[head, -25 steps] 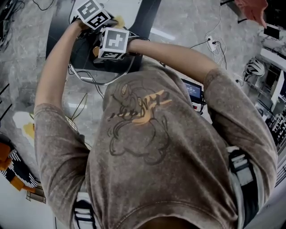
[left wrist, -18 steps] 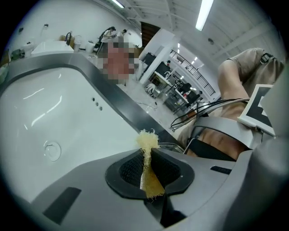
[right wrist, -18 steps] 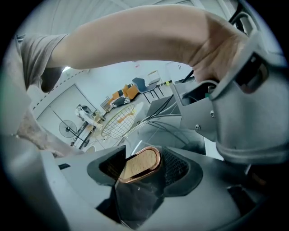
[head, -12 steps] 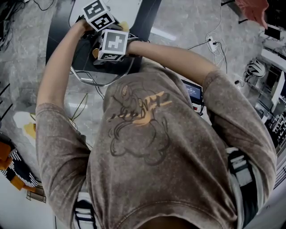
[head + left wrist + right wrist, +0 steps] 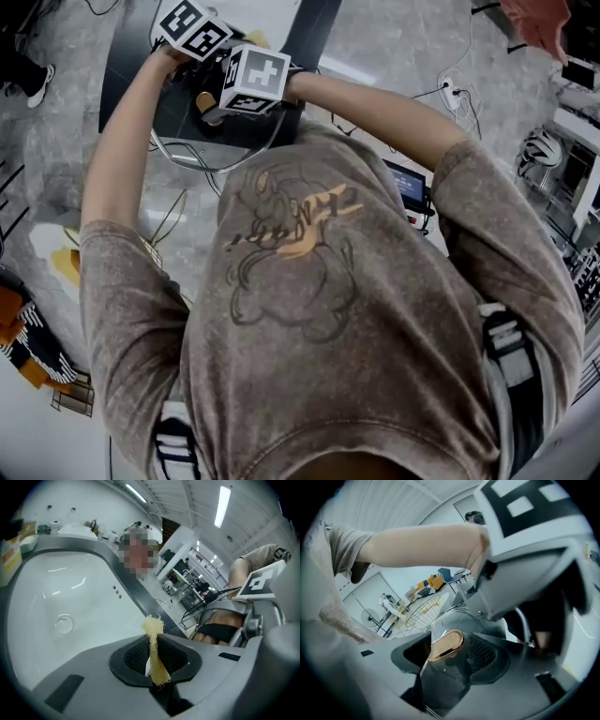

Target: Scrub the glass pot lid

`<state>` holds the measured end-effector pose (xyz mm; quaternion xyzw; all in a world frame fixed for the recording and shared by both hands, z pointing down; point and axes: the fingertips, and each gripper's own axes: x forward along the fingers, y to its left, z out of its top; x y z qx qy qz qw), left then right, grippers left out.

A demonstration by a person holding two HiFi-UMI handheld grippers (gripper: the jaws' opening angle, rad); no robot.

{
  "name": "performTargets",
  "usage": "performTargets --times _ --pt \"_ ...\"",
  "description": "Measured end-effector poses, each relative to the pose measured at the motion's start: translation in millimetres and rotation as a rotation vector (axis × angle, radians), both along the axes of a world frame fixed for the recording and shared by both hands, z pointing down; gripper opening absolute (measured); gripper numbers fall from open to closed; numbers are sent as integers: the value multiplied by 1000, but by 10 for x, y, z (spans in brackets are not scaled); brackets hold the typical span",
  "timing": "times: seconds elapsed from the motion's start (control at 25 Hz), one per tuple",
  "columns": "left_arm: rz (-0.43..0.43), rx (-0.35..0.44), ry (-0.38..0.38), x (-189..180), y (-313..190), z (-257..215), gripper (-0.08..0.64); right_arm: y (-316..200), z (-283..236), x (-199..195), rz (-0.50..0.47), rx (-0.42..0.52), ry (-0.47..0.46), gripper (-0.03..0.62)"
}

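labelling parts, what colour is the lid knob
Rose gold knob, best in the right gripper view.

Bright ceiling strip lights (image 5: 224, 506) overhead; gripper views bulge, dark-cornered, foreground soft.

Head view looks steeply down; gripper views sit close-up

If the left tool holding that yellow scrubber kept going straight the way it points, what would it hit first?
Most likely the inner wall of the white sink, just below its dark rim, though depth is hard to judge.
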<state>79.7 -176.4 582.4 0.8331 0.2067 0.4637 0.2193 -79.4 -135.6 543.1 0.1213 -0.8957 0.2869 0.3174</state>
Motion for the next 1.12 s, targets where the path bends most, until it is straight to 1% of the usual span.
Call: performTargets --times 0.12,0.2,0.32,0.44,0.56,0.72,0.8,0.88,1.0,1.12 --pt "-115 12 48 -37 -123 -121 60 -3 -110 115 45 -8 -41 244" --pt "-189 31 99 -44 -227 -269 60 -18 -198 209 71 3 -62 243" --pt "-335 74 169 -141 -450 -525 60 -80 -347 340 121 27 -97 230" --pt "-503 151 222 -385 -670 -790 60 -119 -529 463 175 67 -141 223" --pt "-685 237 284 -715 -804 -1096 60 -144 -698 609 241 129 -173 209" --pt "-899 390 370 -1236 -874 -1603 60 -341 -1002 705 300 238 -227 195" --pt "-973 463 388 -1476 -807 -1788 60 -421 -1153 712 325 279 -254 191" --pt "-1029 525 399 -1670 -680 -1940 60 -472 -1304 725 346 319 -275 184" --pt "-1102 600 409 -1903 -444 -2134 60 -502 -1551 781 377 388 -292 175" --pt "-1182 670 420 -2116 -253 -2299 60 -527 -1773 897 431 453 -301 155"
